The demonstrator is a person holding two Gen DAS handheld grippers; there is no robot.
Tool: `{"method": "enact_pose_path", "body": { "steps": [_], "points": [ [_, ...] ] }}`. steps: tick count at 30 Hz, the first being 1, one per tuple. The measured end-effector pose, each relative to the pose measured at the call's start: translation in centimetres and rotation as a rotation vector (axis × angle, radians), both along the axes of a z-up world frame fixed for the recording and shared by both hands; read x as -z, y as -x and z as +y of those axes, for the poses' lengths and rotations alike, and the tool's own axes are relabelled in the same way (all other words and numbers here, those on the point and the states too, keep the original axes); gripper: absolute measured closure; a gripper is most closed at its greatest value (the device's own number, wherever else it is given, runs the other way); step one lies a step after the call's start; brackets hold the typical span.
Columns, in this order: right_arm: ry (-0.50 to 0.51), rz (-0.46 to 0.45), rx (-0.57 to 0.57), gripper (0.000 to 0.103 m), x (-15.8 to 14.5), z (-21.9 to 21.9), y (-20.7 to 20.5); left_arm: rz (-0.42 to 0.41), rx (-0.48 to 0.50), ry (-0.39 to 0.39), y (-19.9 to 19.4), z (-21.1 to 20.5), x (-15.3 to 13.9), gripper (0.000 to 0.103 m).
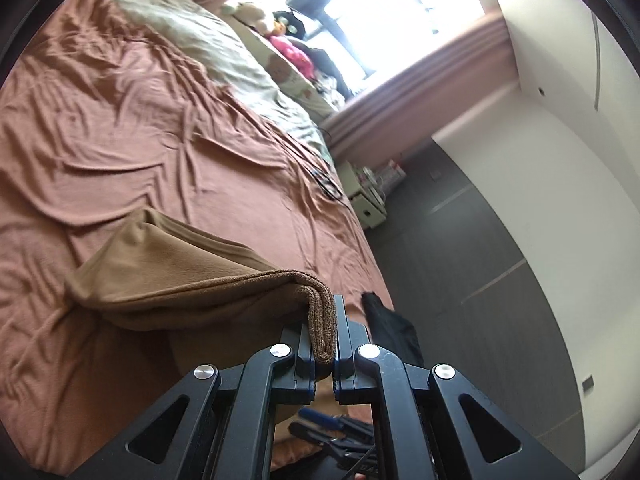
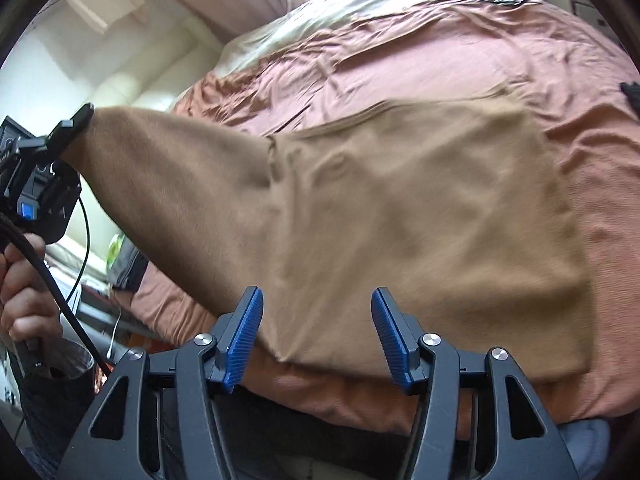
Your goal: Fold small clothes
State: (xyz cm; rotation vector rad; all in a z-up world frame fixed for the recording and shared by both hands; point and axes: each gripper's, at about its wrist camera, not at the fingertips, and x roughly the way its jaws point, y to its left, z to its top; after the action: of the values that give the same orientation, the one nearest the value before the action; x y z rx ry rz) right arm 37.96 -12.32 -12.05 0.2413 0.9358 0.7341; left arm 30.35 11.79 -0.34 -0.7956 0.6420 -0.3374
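Left gripper [image 1: 323,334] pinches the ribbed hem of the tan garment [image 2: 400,216], lifting that corner off the bed [image 2: 440,60], likely to carry it over for a fold. Right gripper [image 2: 316,336] spread, empty, over the garment's near edge; rest lies flat near the bed's near edge.

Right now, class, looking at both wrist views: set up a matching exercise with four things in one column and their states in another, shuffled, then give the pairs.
Things
1. left gripper
2. right gripper
3. tan garment
4. bedsheet

States
A. wrinkled, rust-pink
B. jaws apart, nothing between them
C. one corner lifted, the rest lying on the bed
D. clamped on a ribbed hem

Pairs: 1-D, 2-B, 3-C, 4-A
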Motion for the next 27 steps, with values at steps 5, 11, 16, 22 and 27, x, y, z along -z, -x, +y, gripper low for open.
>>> {"method": "enact_pose_path", "body": {
  "steps": [5, 11, 16, 22, 27],
  "points": [
    [-0.025, 0.000, 0.070, 0.049, -0.7, -4.1, 0.5, -0.005, 0.080, -0.023, -1.4, -3.6, -0.6, 0.098],
    [-0.032, 0.006, 0.130, 0.049, -1.6, -8.3, 1.6, 0.010, 0.163, -0.050, -3.4, -7.8, -0.4, 0.098],
    [-0.033, 0.015, 0.186, 0.049, -2.1, -11.8, 2.6, 0.036, 0.222, -0.068, -5.4, -11.2, 0.8, 0.098],
    [-0.032, 0.030, 0.254, 0.049, -2.5, -15.8, 4.1, 0.078, 0.286, -0.065, -7.1, -15.0, 3.0, 0.098],
    [-0.020, 0.045, 0.280, 0.049, -2.6, -17.6, 5.2, 0.126, 0.336, -0.080, -8.1, -18.1, 5.3, 0.098]
  ]
}}
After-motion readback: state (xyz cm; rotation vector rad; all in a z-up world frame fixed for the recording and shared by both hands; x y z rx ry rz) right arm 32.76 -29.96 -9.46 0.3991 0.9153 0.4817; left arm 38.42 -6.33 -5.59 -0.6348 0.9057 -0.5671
